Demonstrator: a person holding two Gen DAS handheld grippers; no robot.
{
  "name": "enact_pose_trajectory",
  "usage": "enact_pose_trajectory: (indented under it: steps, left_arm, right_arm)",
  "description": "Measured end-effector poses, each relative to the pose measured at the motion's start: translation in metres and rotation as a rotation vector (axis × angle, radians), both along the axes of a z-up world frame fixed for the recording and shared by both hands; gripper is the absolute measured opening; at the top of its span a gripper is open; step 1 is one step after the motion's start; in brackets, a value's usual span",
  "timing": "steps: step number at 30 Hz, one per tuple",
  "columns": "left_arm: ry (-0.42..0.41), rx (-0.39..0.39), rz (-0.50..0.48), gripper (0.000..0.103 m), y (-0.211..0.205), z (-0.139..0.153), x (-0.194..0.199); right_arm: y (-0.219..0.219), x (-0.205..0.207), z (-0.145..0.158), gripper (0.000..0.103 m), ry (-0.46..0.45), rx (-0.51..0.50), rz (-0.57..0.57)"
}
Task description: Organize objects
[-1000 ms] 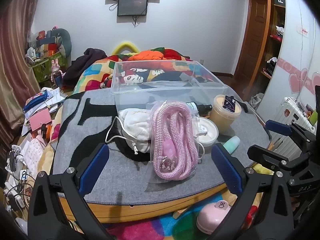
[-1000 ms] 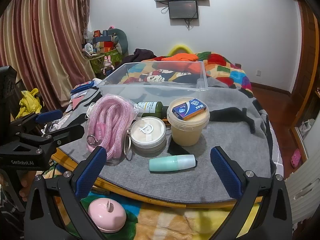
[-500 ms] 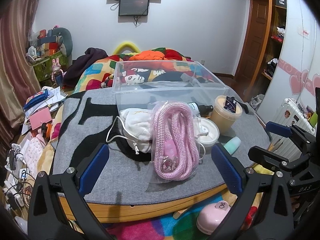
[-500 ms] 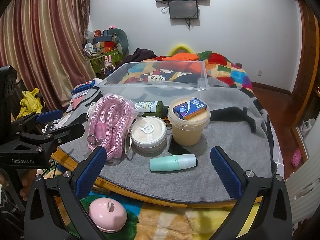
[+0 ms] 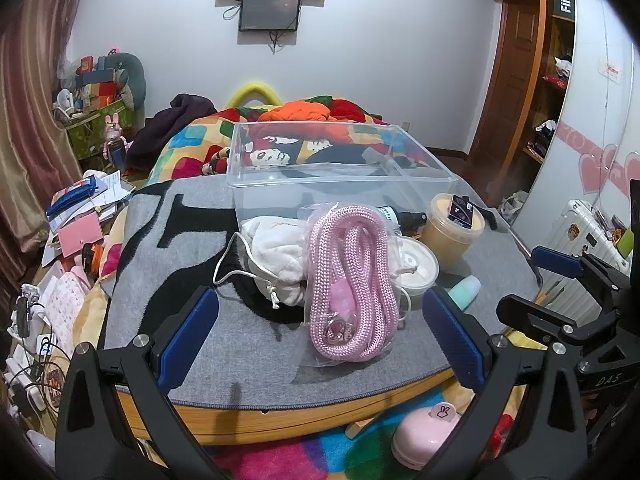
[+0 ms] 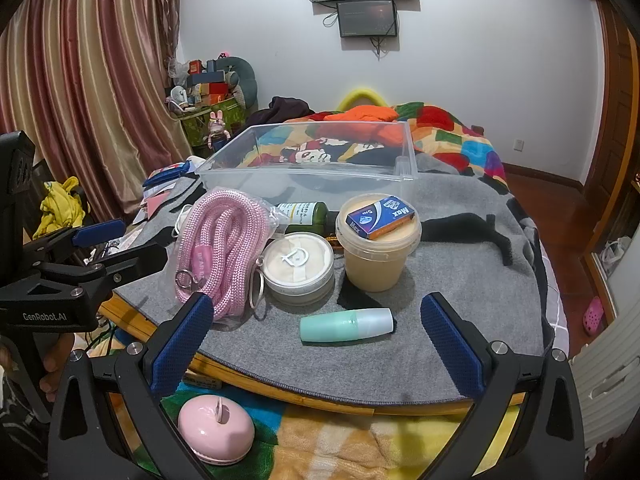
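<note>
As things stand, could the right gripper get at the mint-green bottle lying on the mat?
Probably yes: the right gripper is open, the mint-green bottle lies on its side directly ahead between the fingers, apart from the round compact, with nothing in between.

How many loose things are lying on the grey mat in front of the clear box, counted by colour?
Pink: 1, rope
White or cream: 3, pouch, round tin, tub
Blue: 1, small box on the tub
Green: 2, mint tube, dark bottle
Total: 7
</note>
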State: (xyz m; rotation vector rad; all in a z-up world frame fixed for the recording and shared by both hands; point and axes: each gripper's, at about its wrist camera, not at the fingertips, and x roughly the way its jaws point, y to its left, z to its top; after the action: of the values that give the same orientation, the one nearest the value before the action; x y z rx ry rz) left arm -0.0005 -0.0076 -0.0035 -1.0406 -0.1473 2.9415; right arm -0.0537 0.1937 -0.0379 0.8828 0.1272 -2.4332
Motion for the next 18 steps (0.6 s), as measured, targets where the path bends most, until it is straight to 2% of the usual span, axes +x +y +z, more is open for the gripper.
enact_pose_trajectory:
  steps: [18]
  left_arm:
    - [0.001,0.003,0.003,0.103,-0.0006,0.0005,0.0004]
  right_arm:
    - [0.0001,0.0006,-0.0001,0.103,-0.003,-0.002,0.001]
